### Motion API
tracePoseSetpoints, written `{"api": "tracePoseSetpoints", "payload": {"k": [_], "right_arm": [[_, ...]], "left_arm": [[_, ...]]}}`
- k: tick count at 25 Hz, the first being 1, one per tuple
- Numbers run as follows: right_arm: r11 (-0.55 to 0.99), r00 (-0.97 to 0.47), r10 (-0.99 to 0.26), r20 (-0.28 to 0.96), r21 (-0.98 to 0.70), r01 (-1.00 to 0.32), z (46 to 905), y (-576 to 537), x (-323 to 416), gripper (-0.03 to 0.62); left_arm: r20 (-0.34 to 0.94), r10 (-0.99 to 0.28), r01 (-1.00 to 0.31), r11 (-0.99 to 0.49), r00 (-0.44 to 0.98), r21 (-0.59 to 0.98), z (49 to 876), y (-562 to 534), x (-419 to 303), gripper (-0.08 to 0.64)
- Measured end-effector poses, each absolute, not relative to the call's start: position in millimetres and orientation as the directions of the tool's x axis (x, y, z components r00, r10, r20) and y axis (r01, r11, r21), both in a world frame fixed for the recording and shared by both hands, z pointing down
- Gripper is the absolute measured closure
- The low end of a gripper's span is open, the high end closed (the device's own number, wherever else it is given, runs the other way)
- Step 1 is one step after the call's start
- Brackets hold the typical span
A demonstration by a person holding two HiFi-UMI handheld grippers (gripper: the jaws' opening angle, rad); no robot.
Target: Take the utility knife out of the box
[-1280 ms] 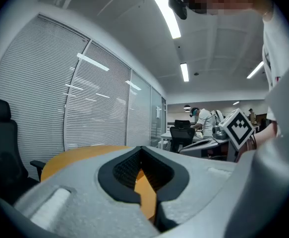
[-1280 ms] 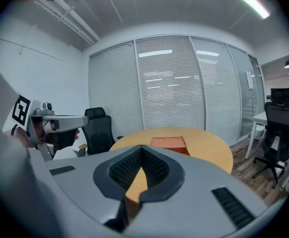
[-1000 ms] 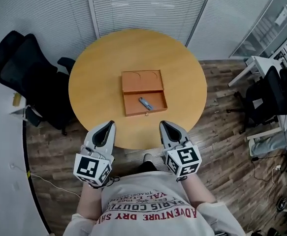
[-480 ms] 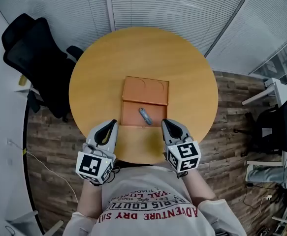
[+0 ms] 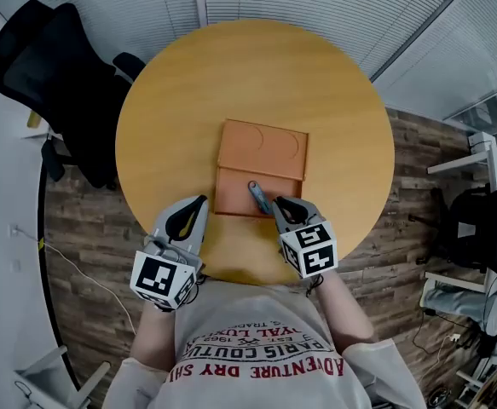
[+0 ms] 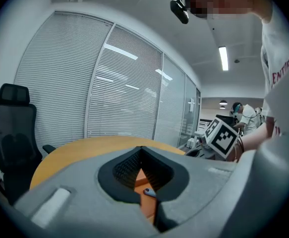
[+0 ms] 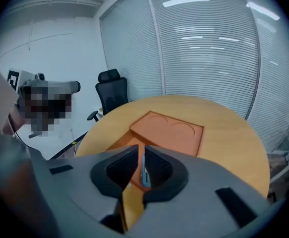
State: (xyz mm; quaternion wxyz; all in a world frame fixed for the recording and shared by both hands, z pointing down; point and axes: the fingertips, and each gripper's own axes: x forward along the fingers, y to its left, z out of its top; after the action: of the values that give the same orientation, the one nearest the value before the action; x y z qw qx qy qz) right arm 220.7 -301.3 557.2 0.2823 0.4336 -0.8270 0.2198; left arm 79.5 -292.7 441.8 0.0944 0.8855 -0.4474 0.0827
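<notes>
An orange box (image 5: 262, 147) lies open on the round wooden table (image 5: 316, 83), lid flat at the back. In its front tray lies the grey-blue utility knife (image 5: 256, 196). My right gripper (image 5: 276, 203) tilts down just right of the knife, at the tray's front right. Its jaws are opening by a narrow slit. In the right gripper view the knife (image 7: 144, 175) shows through that slit, beyond the right gripper's (image 7: 141, 147) tips, not pinched. My left gripper (image 5: 199, 201) is shut and empty at the tray's front left. The knife's tip (image 6: 149, 193) peeks past the left gripper (image 6: 141, 148).
A black office chair (image 5: 52, 75) stands left of the table. Another chair (image 5: 478, 228) and a white desk (image 5: 487, 156) are on the right. Blinds behind glass close the far side. My torso is against the table's near edge.
Both grippers have moved forward from the near table edge to the box. The right one has dipped down next to the knife, and a slit has appeared between its jaws.
</notes>
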Motion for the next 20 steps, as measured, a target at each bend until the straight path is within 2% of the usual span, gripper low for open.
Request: {"api": "tracePoseSetpoints", "payload": {"k": [1, 4, 7, 20], "right_arm": [[0.532, -0.462, -0.571, 0.678, -0.123, -0.838, 565.7, -304.6, 218.5, 0.522], [0.55, -0.473, -0.52, 0.712, -0.144, -0.822, 585.5, -314.0, 208.6, 0.453], [0.578, -0.464, -0.47, 0.751, -0.135, -0.805, 607.4, -322.1, 200.1, 0.414], [0.634, -0.293, -0.225, 0.929, -0.089, -0.768, 692.8, -320.6, 195.0, 0.389]], "left_arm": [[0.239, -0.767, -0.801, -0.591, 0.595, 0.098, 447.0, -298.4, 80.5, 0.565], [0.249, -0.741, -0.78, -0.612, 0.624, 0.131, 455.2, -315.3, 84.0, 0.565], [0.251, -0.721, -0.762, -0.629, 0.646, 0.154, 461.2, -329.5, 87.1, 0.565], [0.289, -0.69, -0.748, -0.621, 0.664, 0.236, 501.1, -349.5, 78.3, 0.565]]}}
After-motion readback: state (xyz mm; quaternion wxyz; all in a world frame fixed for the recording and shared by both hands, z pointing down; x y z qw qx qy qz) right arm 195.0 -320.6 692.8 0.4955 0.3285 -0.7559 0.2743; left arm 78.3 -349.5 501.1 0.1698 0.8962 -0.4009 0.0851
